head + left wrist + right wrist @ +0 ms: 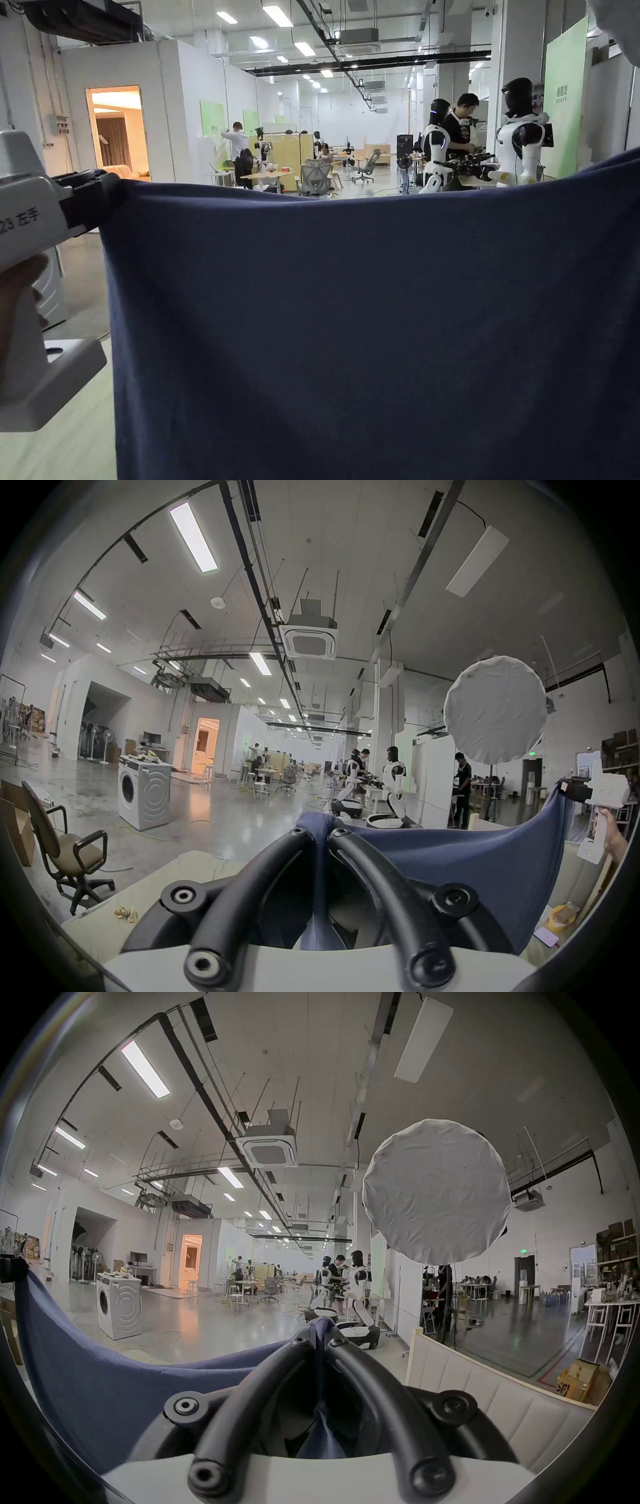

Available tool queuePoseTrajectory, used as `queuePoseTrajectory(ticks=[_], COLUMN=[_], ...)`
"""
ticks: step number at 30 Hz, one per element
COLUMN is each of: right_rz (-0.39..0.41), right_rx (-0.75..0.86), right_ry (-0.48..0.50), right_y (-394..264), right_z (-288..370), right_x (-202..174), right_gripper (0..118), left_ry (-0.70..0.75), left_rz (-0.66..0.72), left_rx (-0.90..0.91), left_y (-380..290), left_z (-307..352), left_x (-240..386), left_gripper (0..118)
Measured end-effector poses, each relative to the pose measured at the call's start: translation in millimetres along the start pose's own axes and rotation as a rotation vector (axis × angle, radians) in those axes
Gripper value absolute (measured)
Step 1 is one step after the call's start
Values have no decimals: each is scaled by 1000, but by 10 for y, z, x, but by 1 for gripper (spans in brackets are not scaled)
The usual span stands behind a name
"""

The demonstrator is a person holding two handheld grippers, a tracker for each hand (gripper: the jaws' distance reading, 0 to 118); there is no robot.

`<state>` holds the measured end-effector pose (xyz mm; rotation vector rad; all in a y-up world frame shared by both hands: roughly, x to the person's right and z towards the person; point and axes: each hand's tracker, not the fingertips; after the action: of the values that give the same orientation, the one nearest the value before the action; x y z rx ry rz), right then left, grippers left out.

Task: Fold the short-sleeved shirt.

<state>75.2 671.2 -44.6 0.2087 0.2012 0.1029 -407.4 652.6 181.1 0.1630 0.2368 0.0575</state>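
Note:
A navy blue shirt [375, 337] hangs in the air as a wide flat sheet, stretched between both grippers. My left gripper [107, 186] grips its top left corner, held by a hand at the left edge of the head view. In the left gripper view the black jaws of the left gripper [320, 831] are shut on a bunched fold of the shirt [467, 868], and the right gripper [573, 790] pinches the far corner. In the right gripper view the right gripper [320, 1338] clamps the shirt [121, 1383], which sags away to the left.
A cream padded table [485, 1390] lies below the shirt. A washing machine [143, 788] and an office chair [65, 850] stand on the floor to the left. White humanoid robots [519, 134] and people stand behind. A round white diffuser [436, 1193] hangs overhead.

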Motion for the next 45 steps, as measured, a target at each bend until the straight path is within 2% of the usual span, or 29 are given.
queuePoseTrajectory(ticks=[8,19,25,27,30,31,35,37,39,42,45], right_rz=[31,73,91,106,147,160,151,77,49,42,-17], right_rx=[29,-17,-14,-12,-13,-15,-20,-48,-96,-124,-179], right_ry=[-43,-82,-152,-155,-145,-148,-138,-106,-95,-74,-29], right_y=[-91,-505,-676,-742,-777,-796,-965,-1162,-1404,-1688,-2047], right_z=[-483,-1601,-2090,-2252,-2362,-2399,-2241,-2161,-2000,-1486,-996], right_x=[-94,-254,-407,-447,-479,-475,-431,-376,-321,-318,-244], right_gripper=[3,3,3,3,3,3,3,3,3,3,3], left_ry=[52,74,101,187,138,156,117,99,81,50,17], left_rz=[-53,-50,-60,-46,26,-23,-13,-4,-7,2,8], left_rx=[-27,-110,-170,-171,-153,-155,-147,-171,-204,-243,-280], left_y=[-187,-577,-863,-1007,-1063,-1110,-1301,-1454,-1671,-2002,-2372], left_z=[-571,-1918,-2482,-2729,-2867,-2913,-2821,-2700,-2519,-2152,-1646], left_x=[222,182,274,327,328,361,323,328,322,298,271], left_gripper=[6,6,6,6,6,6,6,6,6,6,6])
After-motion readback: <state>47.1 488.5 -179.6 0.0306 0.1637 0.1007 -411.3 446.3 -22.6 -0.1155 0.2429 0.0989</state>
